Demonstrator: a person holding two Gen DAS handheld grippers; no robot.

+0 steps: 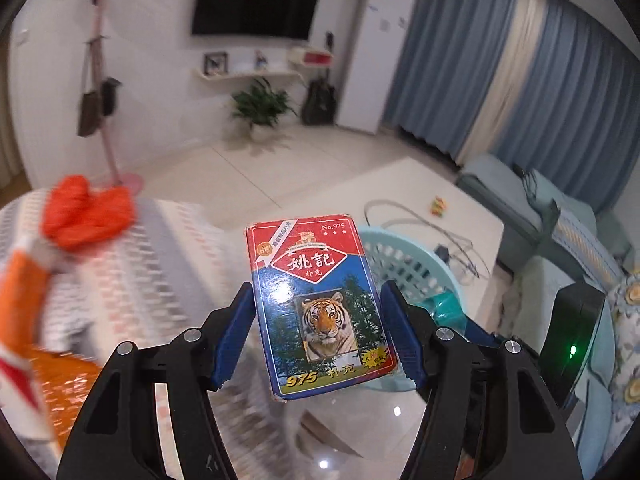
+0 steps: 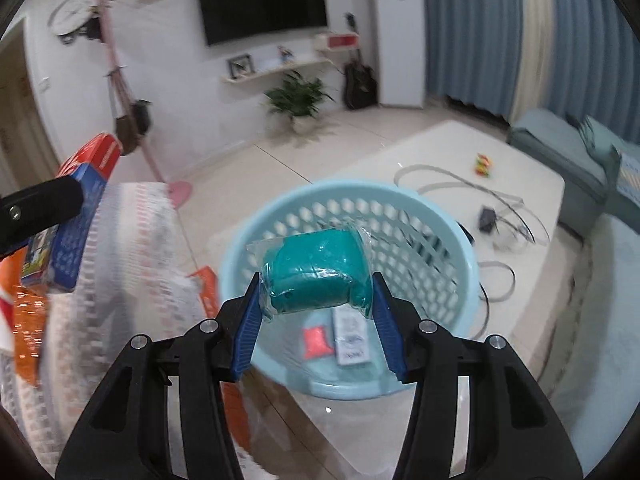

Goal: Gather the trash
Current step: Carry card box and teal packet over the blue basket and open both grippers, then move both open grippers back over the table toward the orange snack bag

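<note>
My left gripper (image 1: pixel 318 326) is shut on a playing-card box (image 1: pixel 318 304) with a tiger picture, held up in the air. The box also shows at the left of the right wrist view (image 2: pixel 76 220). My right gripper (image 2: pixel 316 292) is shut on a teal packet in clear wrap (image 2: pixel 316 274), held over the light-blue basket (image 2: pixel 460 248). The basket holds a small red packet (image 2: pixel 316 342) and a white packet (image 2: pixel 352 336). In the left wrist view the basket (image 1: pixel 408 264) sits behind the card box to the right.
An orange wrapper (image 1: pixel 86 210) lies on a patterned cloth (image 1: pixel 140 280) at the left. A white table (image 2: pixel 460 160) beyond the basket holds cables (image 2: pixel 500 216) and a small colourful toy (image 2: pixel 483 165). A sofa (image 1: pixel 560 216) is at the right.
</note>
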